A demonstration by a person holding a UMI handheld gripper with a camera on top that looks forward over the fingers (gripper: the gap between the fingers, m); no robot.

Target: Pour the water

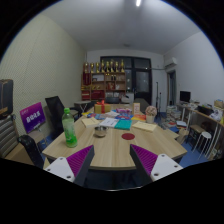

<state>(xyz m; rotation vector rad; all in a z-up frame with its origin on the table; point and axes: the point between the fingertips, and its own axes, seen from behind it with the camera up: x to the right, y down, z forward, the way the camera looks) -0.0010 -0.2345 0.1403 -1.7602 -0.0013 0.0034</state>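
Observation:
A green bottle (69,127) stands upright near the left edge of a long wooden table (112,148). Beyond it, toward the middle of the table, sit a small dark cup (100,131) and a red round lid or coaster (125,125). My gripper (112,164) hovers over the near end of the table, well short of the bottle. Its two fingers with purple pads (80,159) stand wide apart with nothing between them.
Papers, a box and small items (140,112) clutter the far half of the table. Black chairs (53,106) stand on the left, a shelf with many objects (105,80) at the back wall, and desks with equipment (205,118) on the right.

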